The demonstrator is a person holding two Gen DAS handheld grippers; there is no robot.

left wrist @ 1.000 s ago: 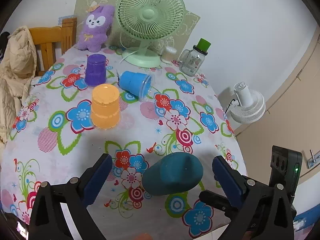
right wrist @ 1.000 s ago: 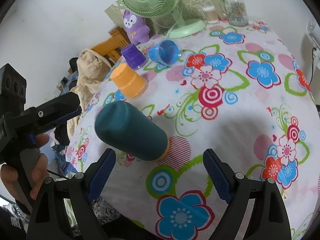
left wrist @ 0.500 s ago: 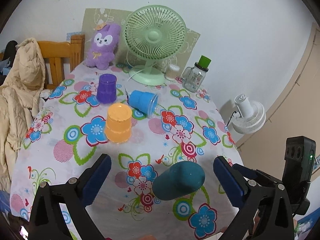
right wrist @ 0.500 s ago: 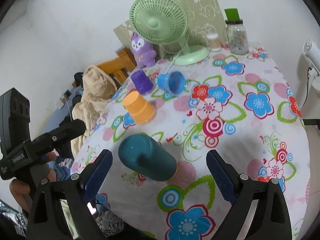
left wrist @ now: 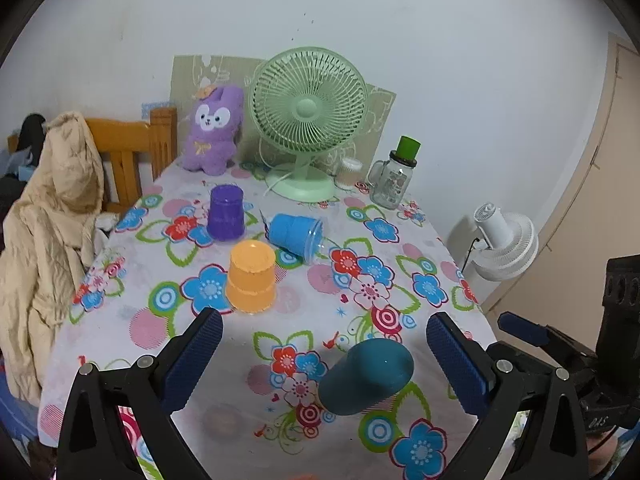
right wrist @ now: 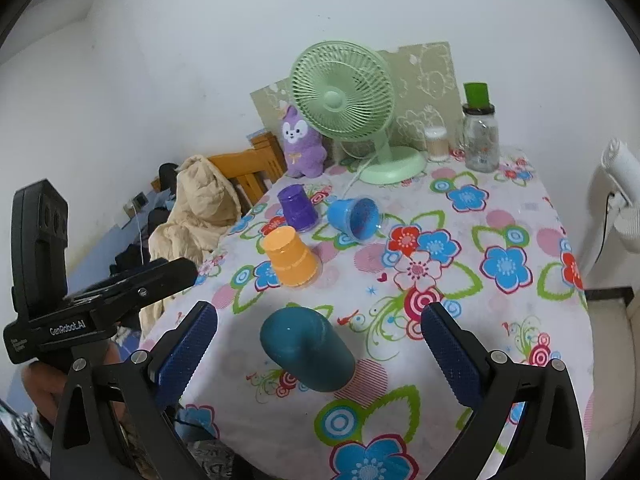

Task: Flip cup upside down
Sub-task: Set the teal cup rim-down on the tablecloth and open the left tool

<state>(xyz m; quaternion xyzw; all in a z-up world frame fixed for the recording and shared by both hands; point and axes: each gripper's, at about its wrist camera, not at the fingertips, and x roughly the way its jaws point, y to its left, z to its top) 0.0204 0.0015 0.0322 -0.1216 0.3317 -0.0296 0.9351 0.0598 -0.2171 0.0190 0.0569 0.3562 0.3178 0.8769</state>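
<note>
A dark teal cup (left wrist: 366, 376) stands upside down on the flowered tablecloth near the front edge; it also shows in the right wrist view (right wrist: 307, 347). A blue cup (left wrist: 295, 236) lies on its side further back, also in the right wrist view (right wrist: 354, 218). An orange cup (left wrist: 251, 276) and a purple cup (left wrist: 226, 213) stand upside down. My left gripper (left wrist: 324, 354) is open and empty, above and in front of the teal cup. My right gripper (right wrist: 320, 346) is open and empty, its fingers wide either side of the teal cup, apart from it.
A green desk fan (left wrist: 308, 120), a purple plush toy (left wrist: 214, 128), a glass jar with a green lid (left wrist: 394, 176) and a small white container (left wrist: 348, 172) stand at the table's back. A wooden chair with a beige coat (left wrist: 52, 208) is on the left. A white fan (left wrist: 504, 240) stands on the floor at the right.
Both grippers have pulled back and up from the teal cup, so more of the table shows. The teal cup has stayed where it was.
</note>
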